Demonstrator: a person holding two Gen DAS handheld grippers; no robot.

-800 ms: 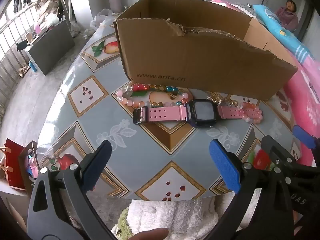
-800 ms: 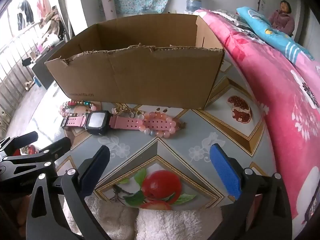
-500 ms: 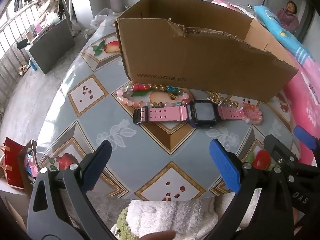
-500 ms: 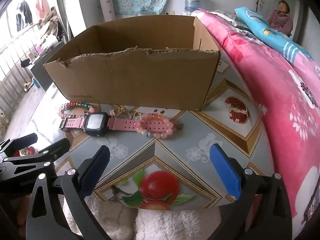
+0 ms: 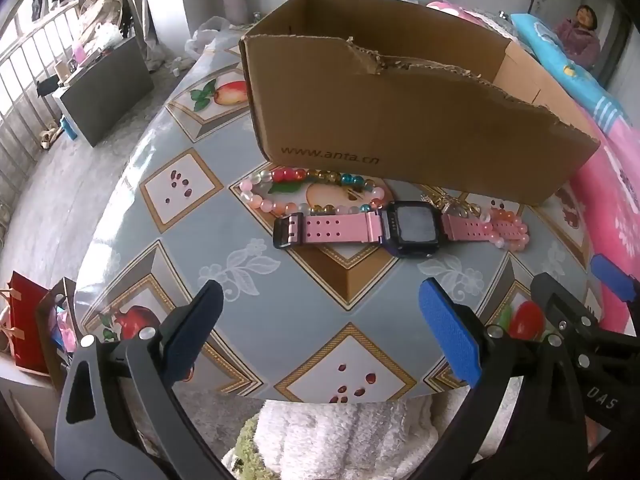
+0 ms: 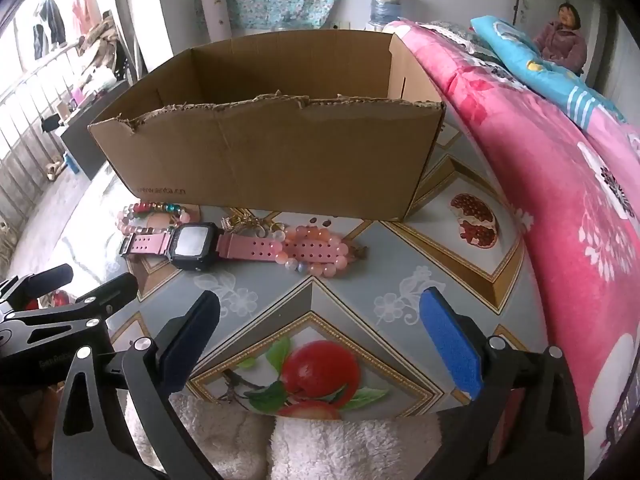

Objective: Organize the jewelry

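Observation:
A pink-strapped watch (image 5: pixel 412 226) (image 6: pixel 196 246) with a dark face lies flat on the table in front of an open cardboard box (image 5: pixel 400 120) (image 6: pixel 272 152). A multicoloured bead bracelet (image 5: pixel 312 194) (image 6: pixel 154 212) lies left of it, a pink bead bracelet (image 5: pixel 508 228) (image 6: pixel 316 250) over its right strap end, and a small gold chain piece (image 6: pixel 252 222) sits by the box. My left gripper (image 5: pixel 320 328) is open, hovering short of the watch. My right gripper (image 6: pixel 320 332) is open too, nearer the pink beads.
The patterned tablecloth (image 6: pixel 400 280) covers a round table whose near edge (image 5: pixel 280 396) is just below the grippers, with white fluffy fabric (image 6: pixel 340 448) under it. A pink blanket (image 6: pixel 560 160) rises at the right. A red bag (image 5: pixel 24 328) stands off the table's left.
Both views have shifted slightly: the box and jewelry sit a little higher and farther in the frames. Both grippers stay open and nothing on the table has moved.

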